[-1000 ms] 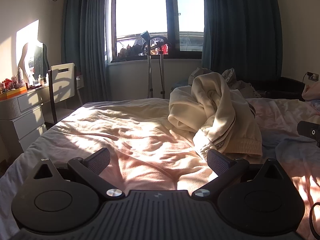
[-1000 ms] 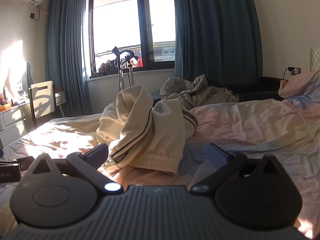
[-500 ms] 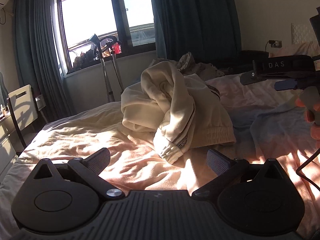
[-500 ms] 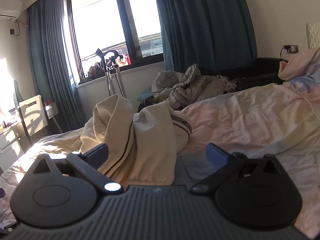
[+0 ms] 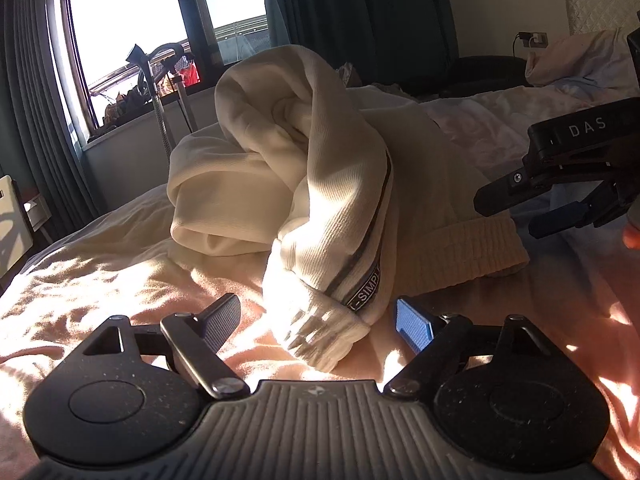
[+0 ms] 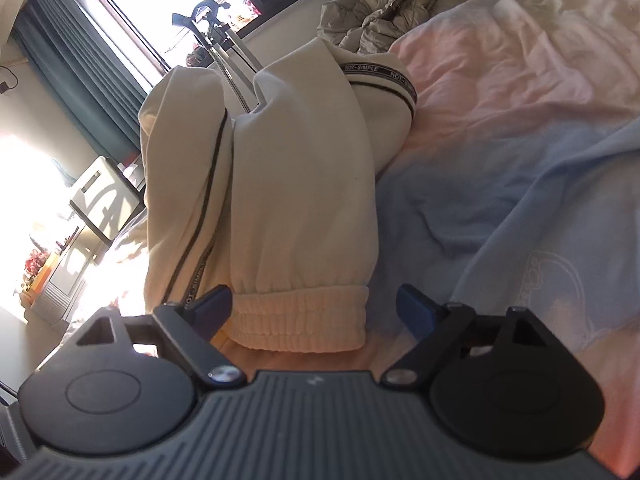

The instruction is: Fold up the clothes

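A crumpled cream pair of sweatpants (image 5: 320, 184) with a dark side stripe lies heaped on the bed (image 5: 100, 280). My left gripper (image 5: 318, 326) is open, its fingers on either side of a ribbed cuff (image 5: 320, 336). My right gripper (image 6: 312, 312) is open, with the ribbed elastic hem (image 6: 300, 320) of the sweatpants (image 6: 288, 184) between its fingers. The right gripper also shows in the left wrist view (image 5: 560, 192), beside the heap's right edge.
The bed sheet (image 6: 520, 160) is pink and pale blue. A grey quilt (image 6: 380, 12) is heaped beyond the bed. Crutches (image 5: 160, 92) lean at the window. A chair (image 6: 104, 196) and a dresser (image 6: 60, 272) stand at the left.
Both grippers have moved in close to the sweatpants. The left one now frames a cuff; the right one has tilted down to the hem. Both stay open.
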Demonstrator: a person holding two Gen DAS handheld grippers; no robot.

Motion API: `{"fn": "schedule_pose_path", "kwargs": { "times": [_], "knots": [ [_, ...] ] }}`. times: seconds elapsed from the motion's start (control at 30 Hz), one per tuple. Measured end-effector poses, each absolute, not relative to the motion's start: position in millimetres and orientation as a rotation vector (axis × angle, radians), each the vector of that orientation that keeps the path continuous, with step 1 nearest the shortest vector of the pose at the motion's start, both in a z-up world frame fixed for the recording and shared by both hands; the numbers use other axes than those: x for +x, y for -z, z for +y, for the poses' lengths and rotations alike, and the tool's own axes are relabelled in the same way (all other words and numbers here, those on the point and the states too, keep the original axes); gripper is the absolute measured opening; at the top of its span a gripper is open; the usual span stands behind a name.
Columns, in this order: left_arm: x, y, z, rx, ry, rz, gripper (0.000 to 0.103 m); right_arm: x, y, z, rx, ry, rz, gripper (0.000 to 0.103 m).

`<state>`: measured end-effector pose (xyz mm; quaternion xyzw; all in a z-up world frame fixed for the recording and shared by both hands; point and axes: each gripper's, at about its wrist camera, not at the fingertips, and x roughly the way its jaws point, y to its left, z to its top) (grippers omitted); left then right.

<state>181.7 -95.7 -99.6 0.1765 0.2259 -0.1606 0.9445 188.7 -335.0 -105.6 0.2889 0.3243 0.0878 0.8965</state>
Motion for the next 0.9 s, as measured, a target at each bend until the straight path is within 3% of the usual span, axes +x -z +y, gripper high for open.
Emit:
{"fn": "schedule_pose_path", "kwargs": {
  "times": [0.13, 0.23, 0.3, 0.37, 0.6, 0.63, 0.9],
  "knots": [
    [198, 115, -96, 0.37, 0.377, 0.472, 0.082, 205, 118, -337, 0.638, -0.219, 0.682, 0.087],
    [211, 119, -89, 0.302, 0.403, 0.479, 0.072, 215, 127, -340, 0.671, -0.245, 0.687, 0.086],
    [219, 118, -83, 0.241, 0.416, 0.49, 0.066, 218, 131, -342, 0.707, -0.27, 0.681, 0.079],
    [225, 114, -74, 0.147, 0.424, 0.501, 0.054, 220, 130, -344, 0.734, -0.267, 0.675, 0.059],
    [211, 66, -46, -0.076, 0.41, 0.417, 0.036, 200, 114, -337, 0.792, -0.24, 0.622, 0.04],
    [208, 53, -38, -0.109, 0.406, 0.404, 0.034, 192, 109, -335, 0.814, -0.241, 0.605, 0.03],
    [182, -35, 39, -0.282, 0.352, 0.336, 0.031, 119, 62, -285, 0.781, -0.349, 0.557, 0.021]
  ]
}}
